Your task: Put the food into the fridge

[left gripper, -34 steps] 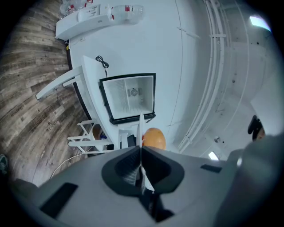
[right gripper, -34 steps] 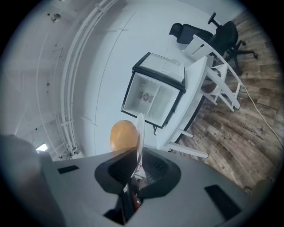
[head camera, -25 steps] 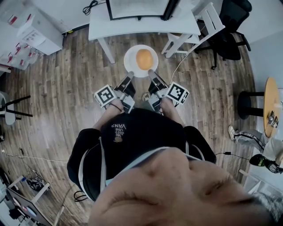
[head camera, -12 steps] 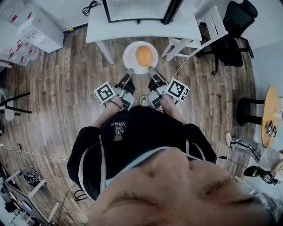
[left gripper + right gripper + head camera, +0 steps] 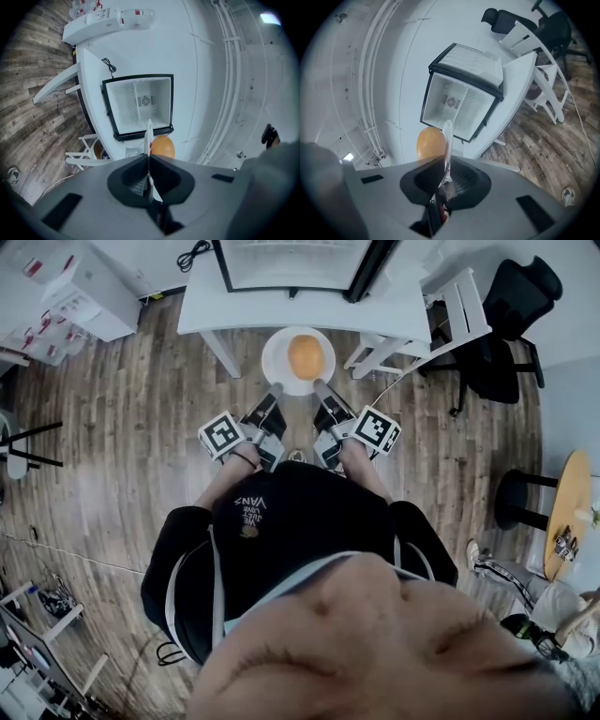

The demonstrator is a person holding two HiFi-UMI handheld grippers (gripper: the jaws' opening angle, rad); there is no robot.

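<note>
With my left fingers (image 5: 270, 401) and right fingers (image 5: 326, 397) clamped on opposite edges of the plate (image 5: 274, 360), which carries the orange food (image 5: 306, 356) in front of the open fridge (image 5: 291, 263) on the white surface (image 5: 216, 306), I hold both grips level and advance together so nothing rolls off.

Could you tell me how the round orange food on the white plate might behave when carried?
The round orange food looks smooth and unrestrained, so it may roll if the white plate tilts. The left gripper and right gripper pinch only its rim, so tipping seems possible.
</note>
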